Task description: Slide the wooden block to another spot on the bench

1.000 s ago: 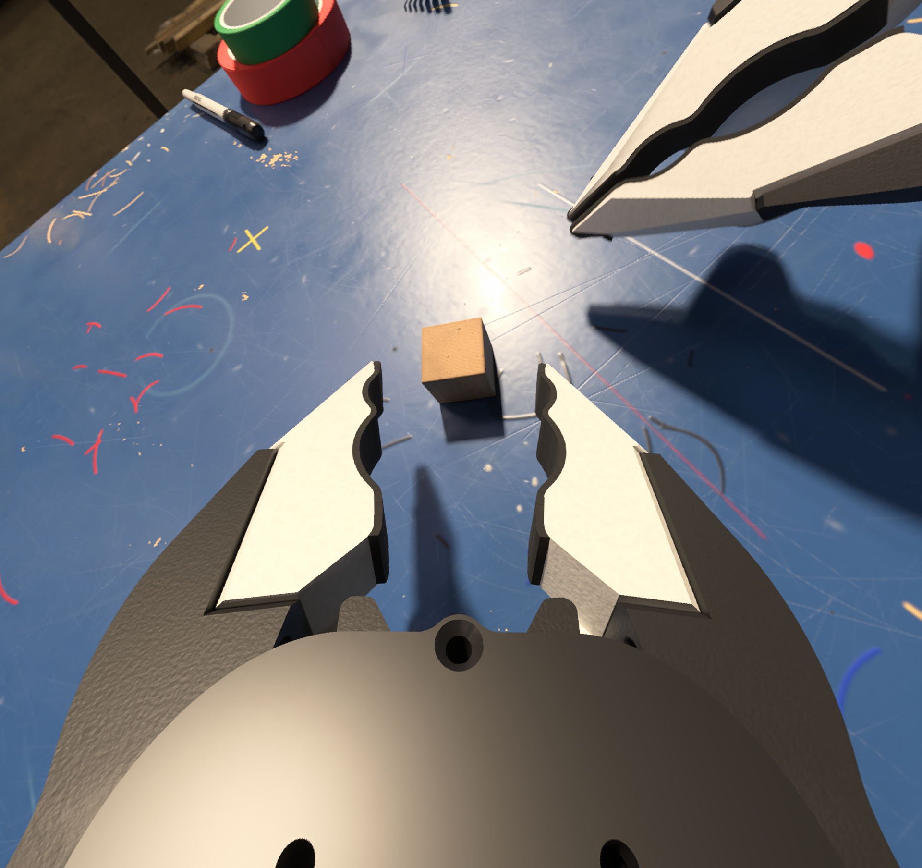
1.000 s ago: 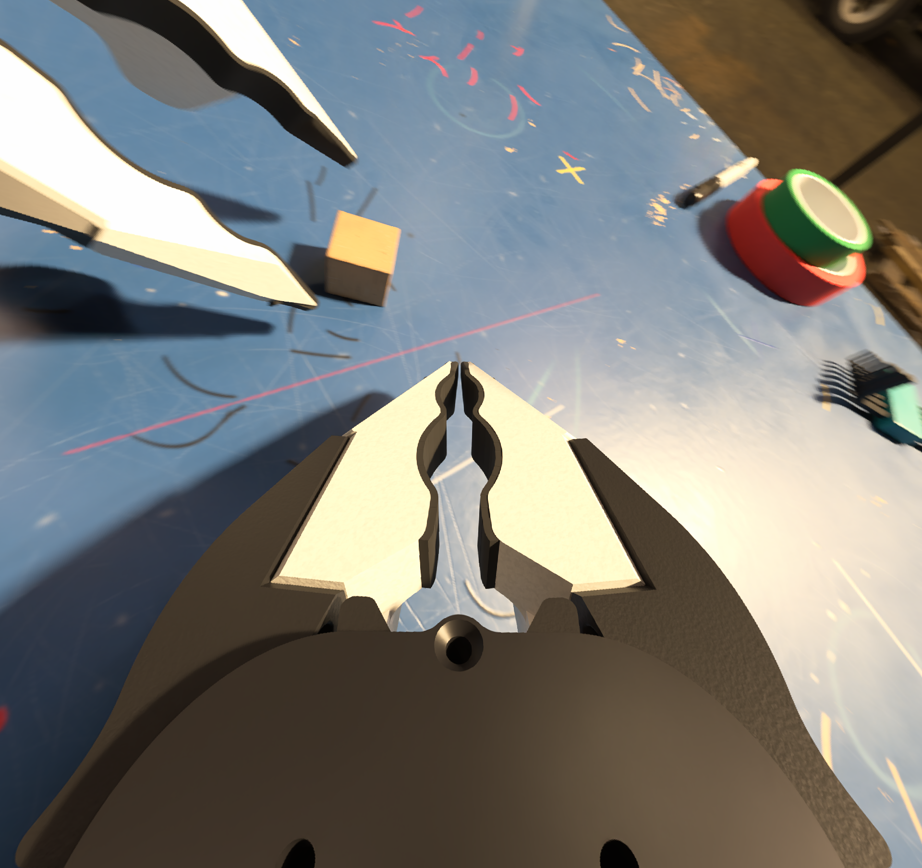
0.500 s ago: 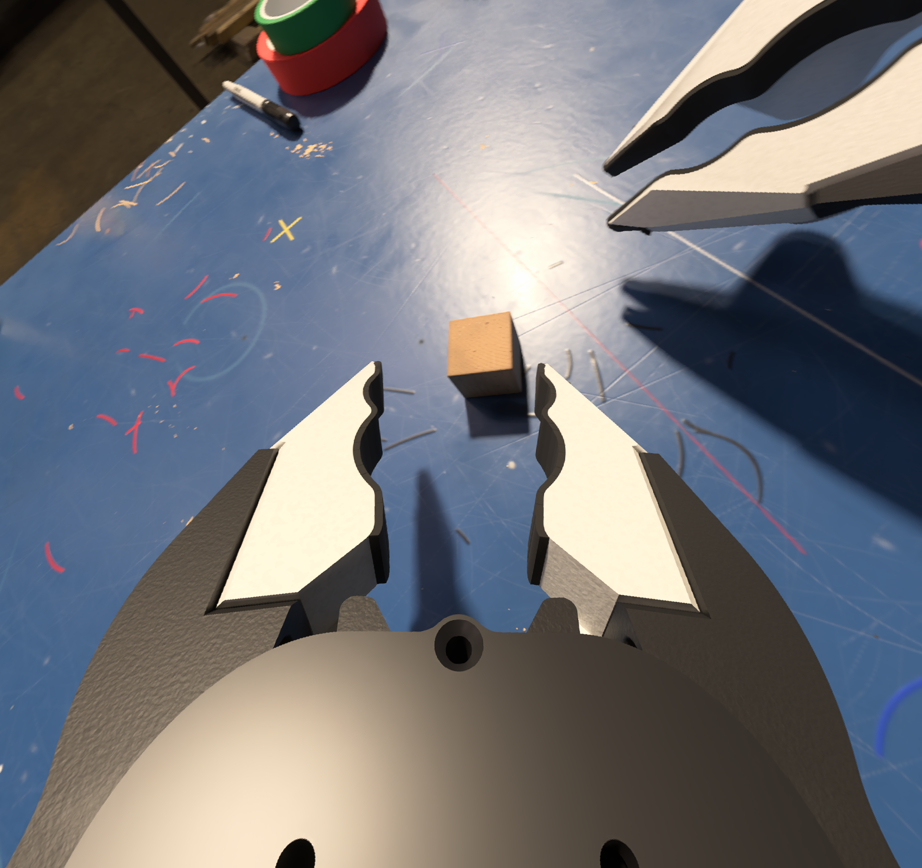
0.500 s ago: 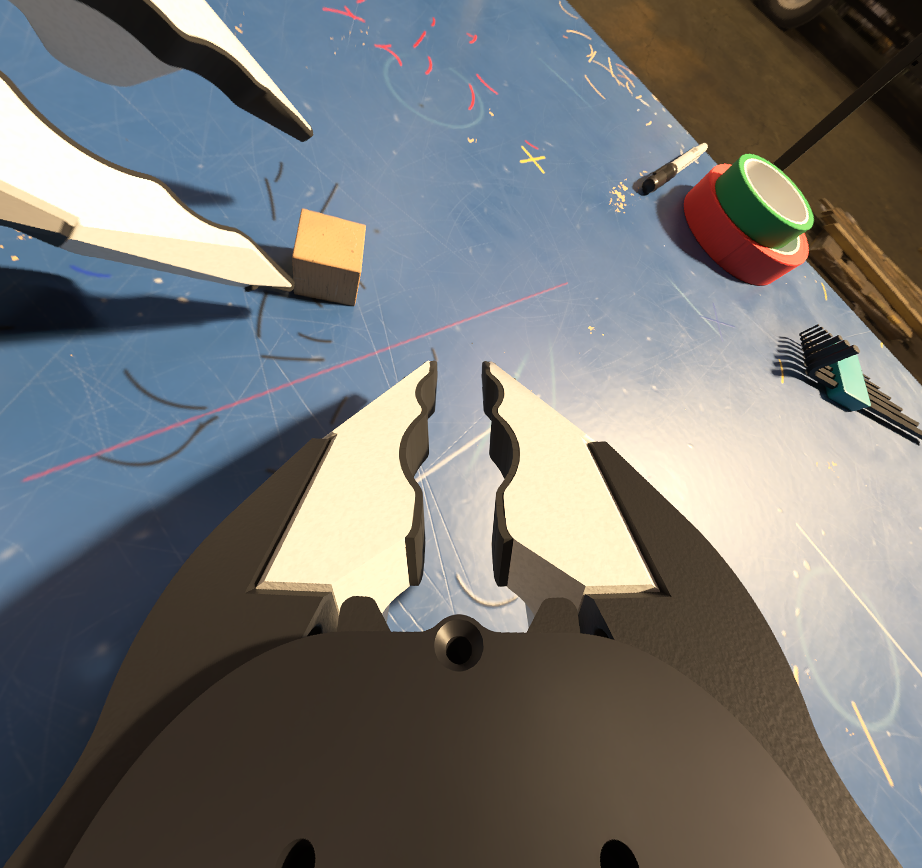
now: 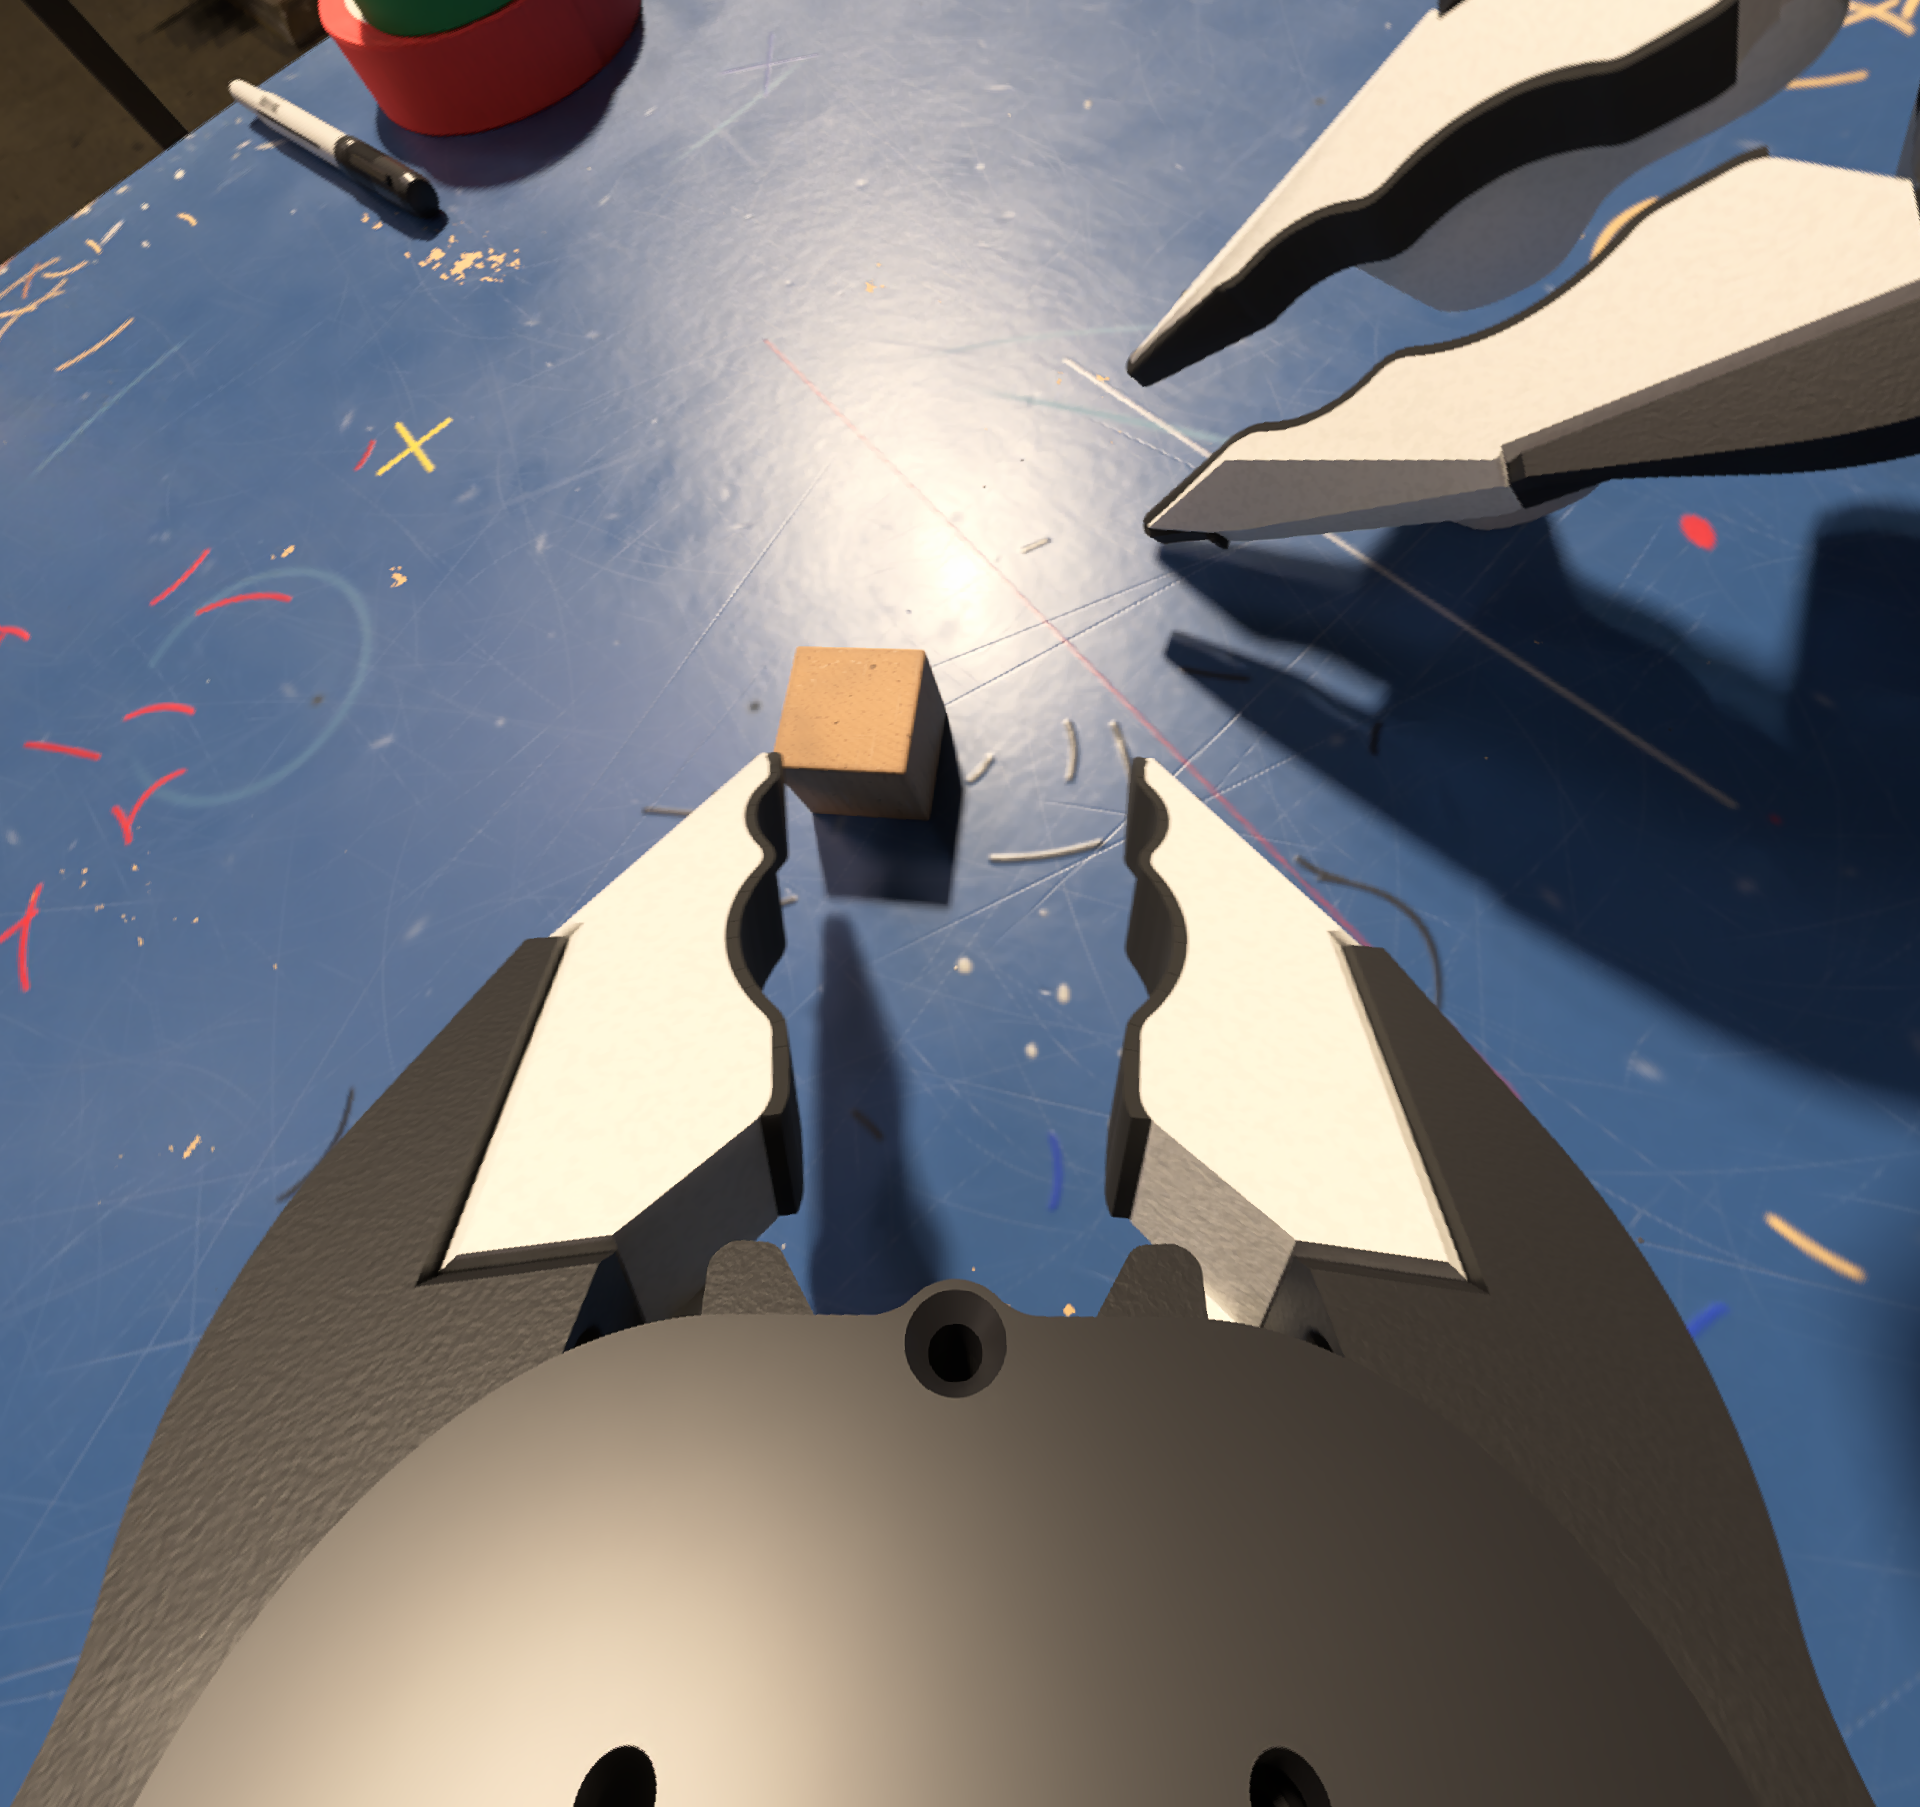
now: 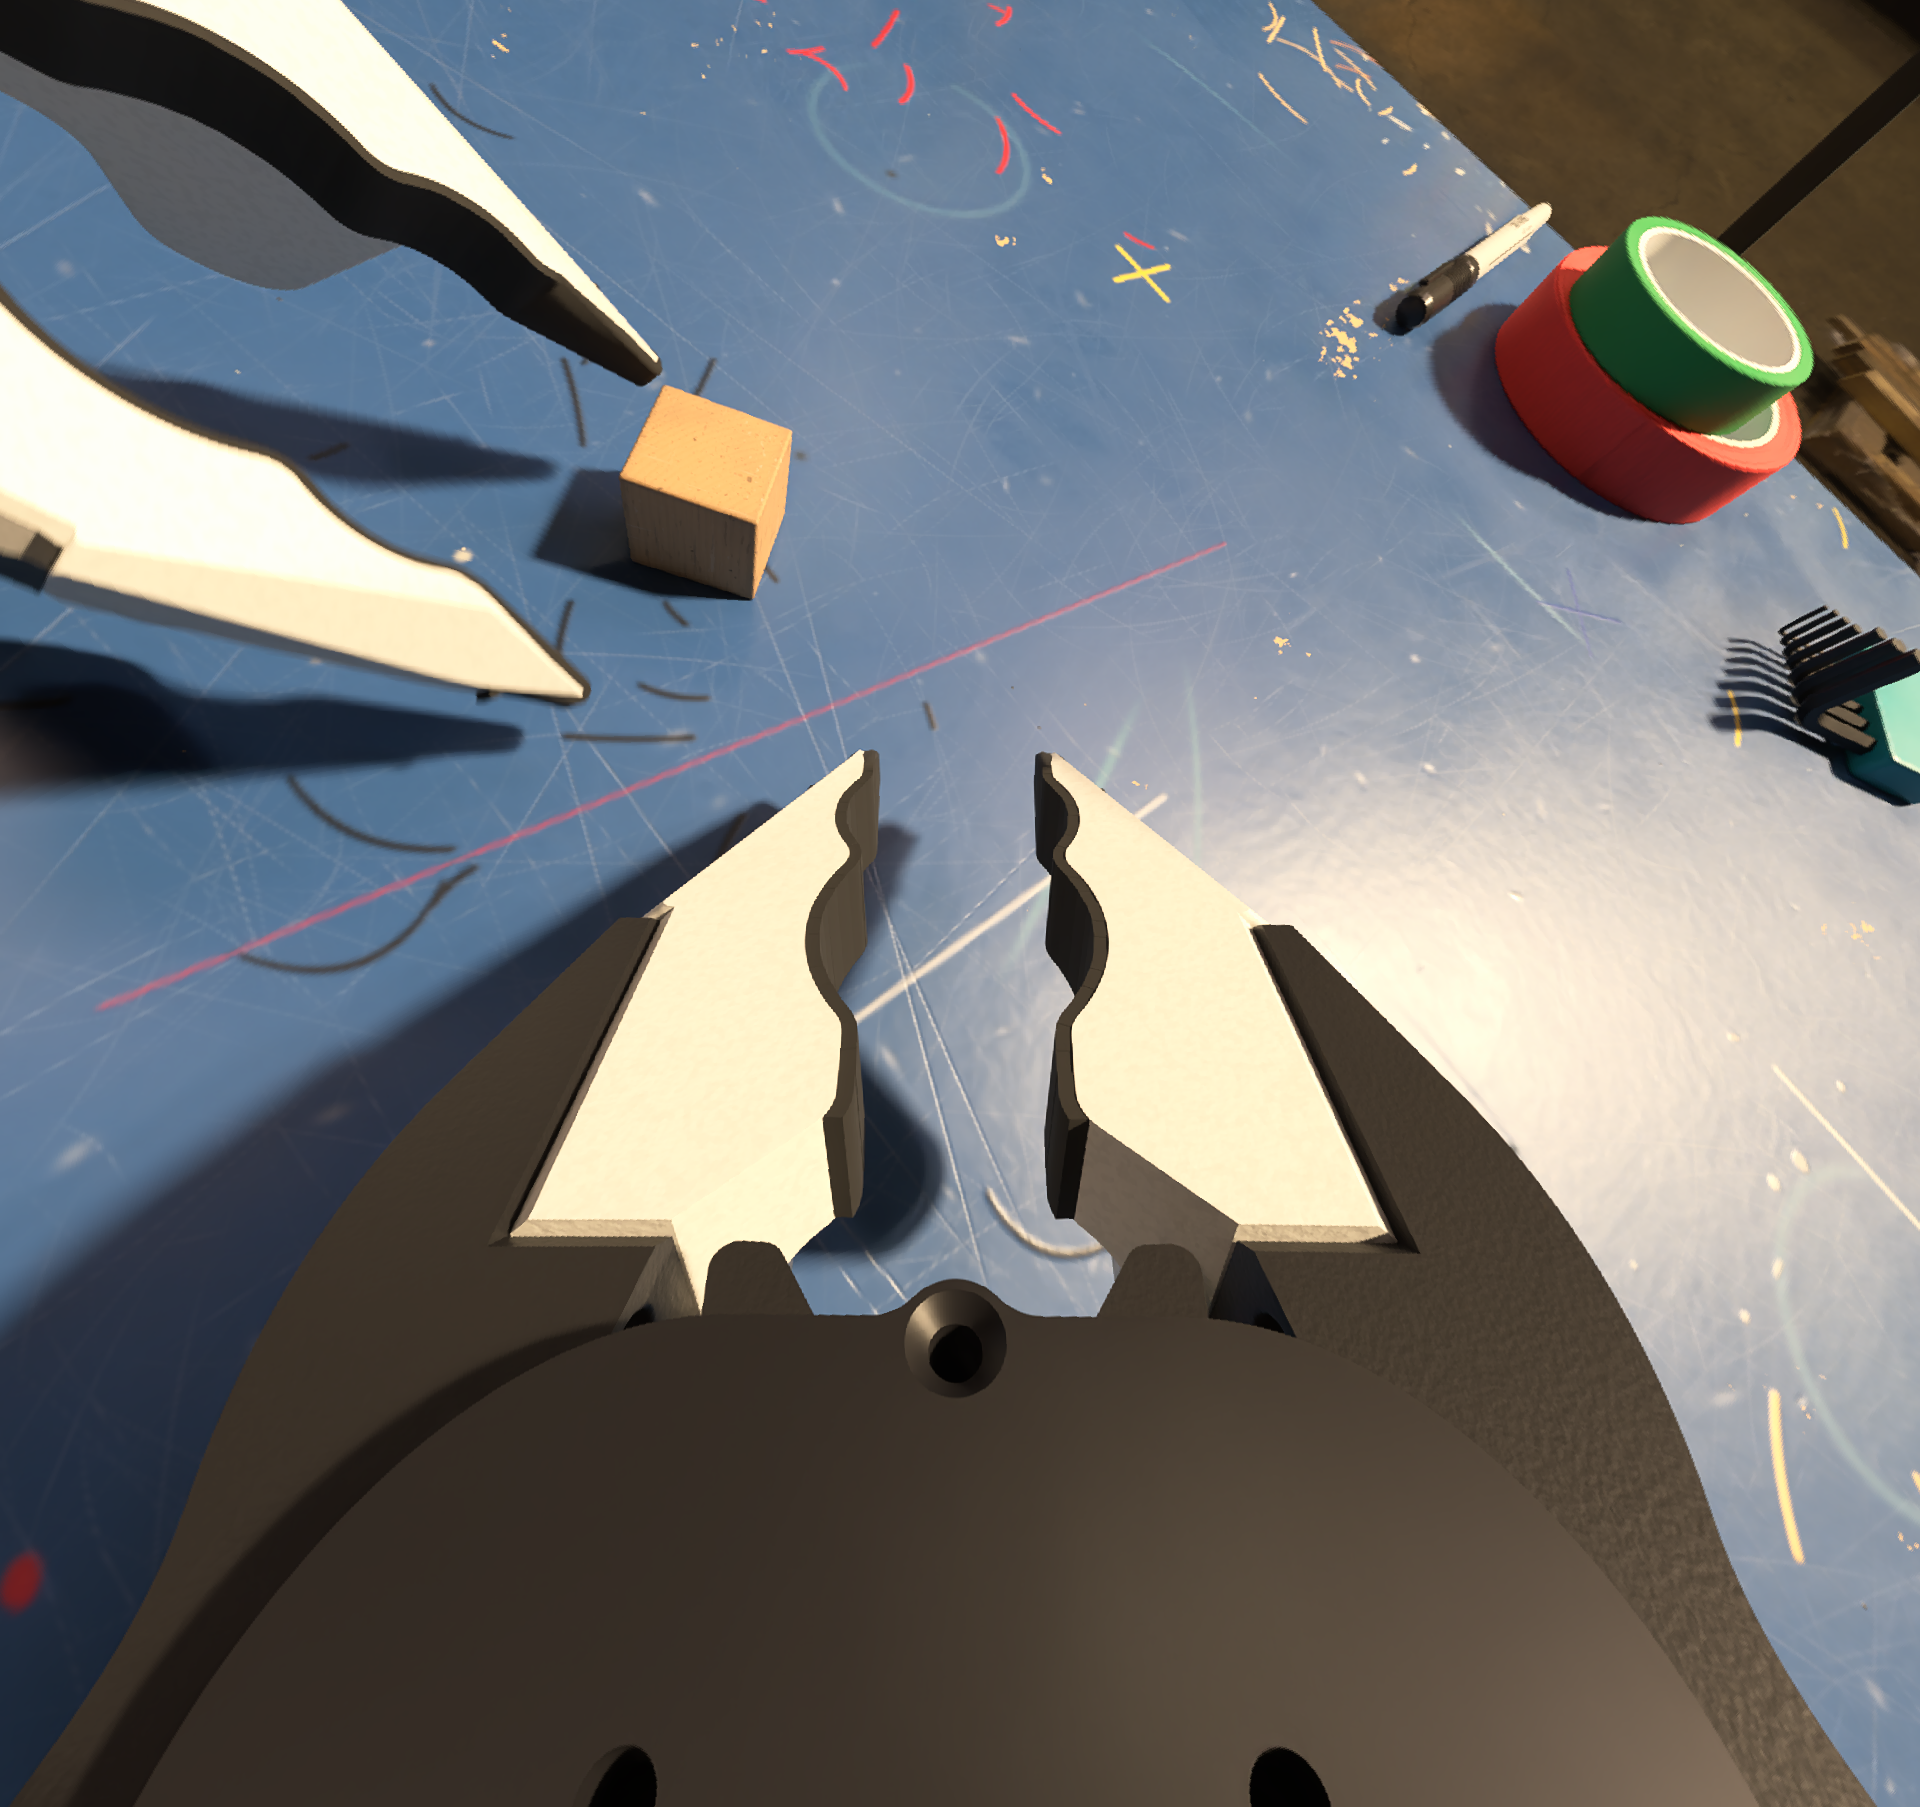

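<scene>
The wooden block [image 5: 857, 734] is a small tan cube resting on the scratched blue bench [image 5: 623, 407]. My left gripper [image 5: 956, 770] is open and low over the bench. The block sits just ahead of its left fingertip [image 5: 764, 791], not between the fingers. My right gripper [image 6: 954, 760] is partly open and empty, apart from the block [image 6: 707, 490], which lies ahead and to its left. The right gripper also shows at the upper right of the left wrist view [image 5: 1143, 448]. The left gripper shows at the left of the right wrist view [image 6: 613, 531], with the block just beyond its tips.
A green tape roll stacked on a red one [image 5: 478, 1] stands near the bench's far edge, with a marker pen [image 5: 332, 147] beside it. A teal hex key set [image 6: 1849, 708] lies at the right of the right wrist view. Dark floor and wooden planks lie beyond the edge.
My right gripper has gone from shut to partly open. My left gripper has shifted, so the block now sits by its left fingertip. The block seems unmoved against the bench marks.
</scene>
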`<state>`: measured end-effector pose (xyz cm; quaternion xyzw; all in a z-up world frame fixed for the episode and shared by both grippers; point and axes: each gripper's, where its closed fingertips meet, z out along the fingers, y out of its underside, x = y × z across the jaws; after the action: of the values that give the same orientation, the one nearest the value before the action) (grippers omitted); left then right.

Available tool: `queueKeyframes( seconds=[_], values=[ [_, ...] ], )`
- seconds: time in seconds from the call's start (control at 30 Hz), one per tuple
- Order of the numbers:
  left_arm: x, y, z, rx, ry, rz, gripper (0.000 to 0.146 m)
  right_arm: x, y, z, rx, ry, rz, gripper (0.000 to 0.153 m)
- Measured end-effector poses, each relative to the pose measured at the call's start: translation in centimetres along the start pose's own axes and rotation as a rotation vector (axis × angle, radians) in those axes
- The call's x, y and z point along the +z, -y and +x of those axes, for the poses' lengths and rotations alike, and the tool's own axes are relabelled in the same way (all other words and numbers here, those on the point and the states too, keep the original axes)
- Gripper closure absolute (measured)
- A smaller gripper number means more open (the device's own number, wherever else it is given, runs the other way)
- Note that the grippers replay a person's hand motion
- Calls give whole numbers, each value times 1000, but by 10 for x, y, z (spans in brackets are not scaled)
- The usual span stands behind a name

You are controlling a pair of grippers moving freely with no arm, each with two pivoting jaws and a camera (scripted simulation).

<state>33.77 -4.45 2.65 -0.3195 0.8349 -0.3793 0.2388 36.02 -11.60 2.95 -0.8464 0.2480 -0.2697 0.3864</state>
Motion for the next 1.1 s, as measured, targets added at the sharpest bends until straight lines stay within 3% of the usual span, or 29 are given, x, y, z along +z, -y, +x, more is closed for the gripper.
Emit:
queueKeyframes(
  seconds=[0.07,0.13,0.23,0.33,0.37,0.87,1.1],
  values=[
    [4,-1,1,30,21,-12,71,1,-1,0,4,3,-2,122],
    [9,-3,-4,50,68,-37,75,2,-1,-1,10,10,0,122],
    [16,-4,-12,35,122,-88,88,3,-1,0,11,11,-5,122],
    [23,-3,-16,22,124,-102,111,4,-1,-1,5,11,-7,122],
    [24,-2,-16,20,114,-101,111,4,0,-1,3,11,-6,122],
    [-24,-31,33,346,-327,-27,113,-2,-1,2,47,46,18,122],
    [-37,-37,49,421,-419,4,113,-2,-1,-1,23,44,19,122]
  ],
)
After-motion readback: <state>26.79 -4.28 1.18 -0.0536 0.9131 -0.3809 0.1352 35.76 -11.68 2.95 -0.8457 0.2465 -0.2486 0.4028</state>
